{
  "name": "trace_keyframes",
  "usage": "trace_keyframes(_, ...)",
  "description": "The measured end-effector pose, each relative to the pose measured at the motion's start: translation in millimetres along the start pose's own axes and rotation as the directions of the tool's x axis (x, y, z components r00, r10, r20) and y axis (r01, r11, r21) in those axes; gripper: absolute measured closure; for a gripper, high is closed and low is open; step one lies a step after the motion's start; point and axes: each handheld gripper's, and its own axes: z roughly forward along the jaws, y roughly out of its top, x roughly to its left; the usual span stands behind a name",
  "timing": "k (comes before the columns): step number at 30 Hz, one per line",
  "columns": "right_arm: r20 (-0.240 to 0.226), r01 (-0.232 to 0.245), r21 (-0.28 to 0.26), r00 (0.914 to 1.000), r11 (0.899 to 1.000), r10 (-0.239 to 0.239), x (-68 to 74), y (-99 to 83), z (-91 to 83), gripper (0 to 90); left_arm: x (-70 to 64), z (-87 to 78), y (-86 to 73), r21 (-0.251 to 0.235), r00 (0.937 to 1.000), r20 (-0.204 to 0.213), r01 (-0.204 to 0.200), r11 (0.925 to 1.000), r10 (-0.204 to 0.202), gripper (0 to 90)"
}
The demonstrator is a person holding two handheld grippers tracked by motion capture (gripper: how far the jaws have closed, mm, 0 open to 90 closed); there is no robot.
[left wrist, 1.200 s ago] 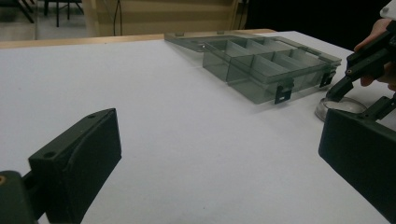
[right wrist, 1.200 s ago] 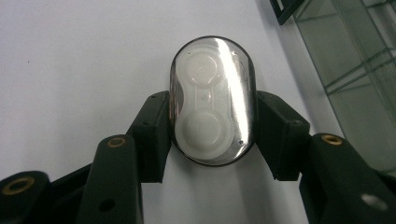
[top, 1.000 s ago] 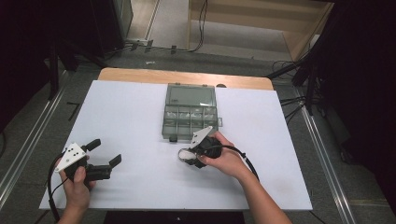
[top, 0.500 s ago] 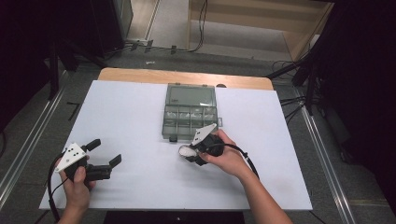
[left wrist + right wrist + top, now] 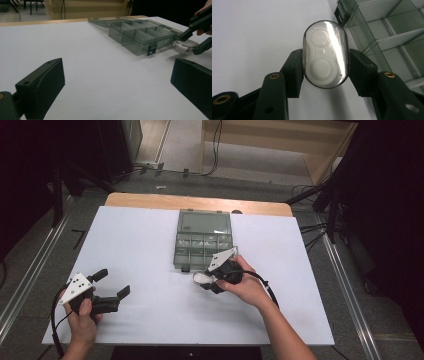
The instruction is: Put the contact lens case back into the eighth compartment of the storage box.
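My right gripper [image 5: 204,281] is shut on a small clear oval case [image 5: 325,53] with a white insert, held just above the white table beside the front edge of the organizer box. That open grey compartment box [image 5: 202,245] lies at mid-table with its lid flat behind it. The case [image 5: 184,46] hangs in the right gripper's jaws next to the box's latch [image 5: 151,49]. My left gripper [image 5: 114,283] sits at the front left, jaws wide open with nothing between them. In its own view, the left gripper [image 5: 117,86] points toward the box [image 5: 142,33].
The white table top [image 5: 140,240] ends at a wooden strip at the far edge. Cables and dark stands surround the table on the floor. The box's compartments [image 5: 397,32] look empty.
The right gripper with the case has stayed near the box's front edge, shifting slightly. The left gripper has not moved.
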Motion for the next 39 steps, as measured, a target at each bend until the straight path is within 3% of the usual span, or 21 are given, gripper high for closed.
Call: trace_keyframes(39,0.042,-0.033,-0.036,0.9985,0.999,0.035,-15.1,1.2,-29.1,46.8,-0.5,0.1,-0.1,-0.001,1.0000,0.001,-0.009,1.0000,0.009,0.0)
